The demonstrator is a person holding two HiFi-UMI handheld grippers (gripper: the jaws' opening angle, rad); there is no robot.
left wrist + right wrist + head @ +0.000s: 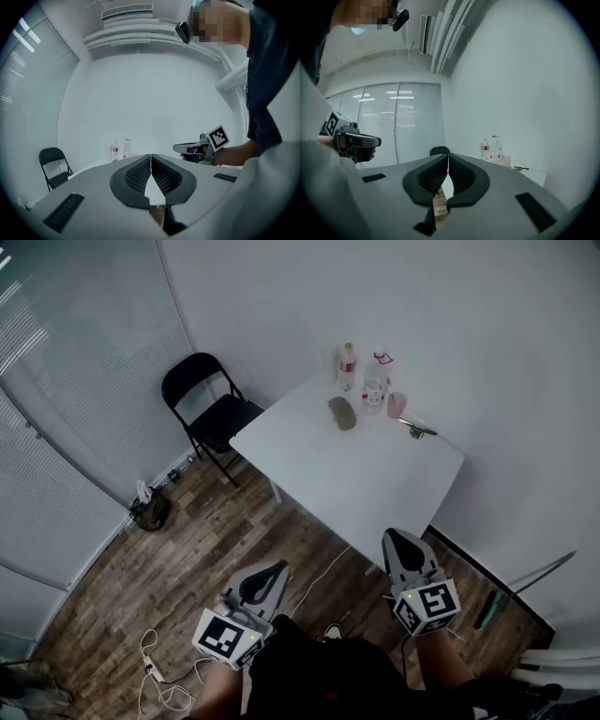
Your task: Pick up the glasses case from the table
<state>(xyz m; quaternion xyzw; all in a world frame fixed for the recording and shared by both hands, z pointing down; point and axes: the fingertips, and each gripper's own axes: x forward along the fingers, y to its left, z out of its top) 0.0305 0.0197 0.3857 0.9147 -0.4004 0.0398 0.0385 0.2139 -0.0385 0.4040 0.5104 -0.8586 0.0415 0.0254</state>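
A dull olive glasses case [342,412] lies on the far part of the white table [366,484], close to the bottles. Both grippers are held well short of the table, over the wooden floor. My left gripper [273,570] is at the lower middle of the head view, its jaws closed with nothing between them. My right gripper [397,540] is near the table's front edge, jaws also closed and empty. In the left gripper view the jaws [151,157] meet, with the right gripper [199,149] off to the side. The right gripper view shows its jaws [448,157] touching.
Two plastic bottles [348,367] [376,385], a pink cup [397,405] and a small metal object [417,429] stand at the table's far side. A black folding chair [210,409] is left of the table. Cables [155,671] and a dark bag [150,511] lie on the floor.
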